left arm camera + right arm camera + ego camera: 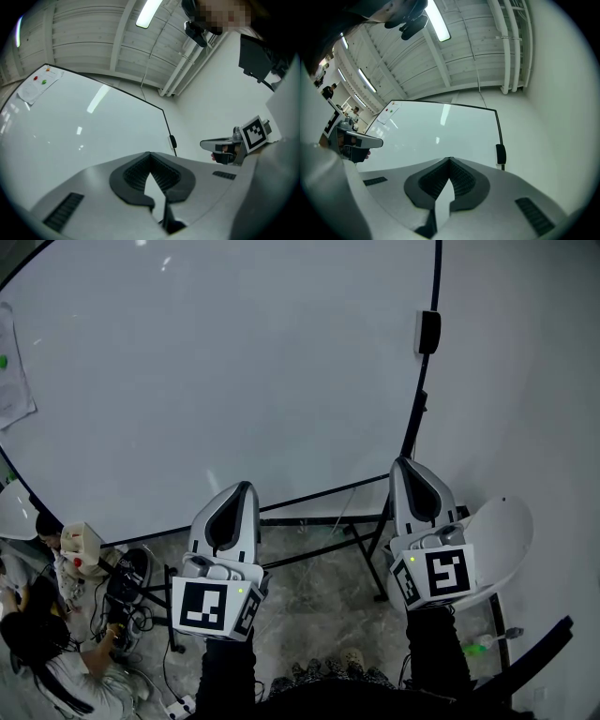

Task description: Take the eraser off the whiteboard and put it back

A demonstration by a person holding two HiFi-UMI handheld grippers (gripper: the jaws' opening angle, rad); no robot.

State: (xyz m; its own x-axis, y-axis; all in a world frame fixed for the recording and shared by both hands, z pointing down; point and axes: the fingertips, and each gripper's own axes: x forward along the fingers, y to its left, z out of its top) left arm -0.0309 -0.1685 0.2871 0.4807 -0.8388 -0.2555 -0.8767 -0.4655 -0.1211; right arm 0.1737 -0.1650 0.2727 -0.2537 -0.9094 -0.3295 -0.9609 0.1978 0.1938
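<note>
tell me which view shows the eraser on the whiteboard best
The head view. The eraser is largest and unobstructed there, a dark block on the right edge of the whiteboard. The right gripper view shows it smaller on that same edge. The left gripper view shows only a tiny dark shape.

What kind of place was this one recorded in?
Probably a lab or office workspace: a large standing whiteboard with its eraser, a ceiling strip light, and loose cables.
</note>
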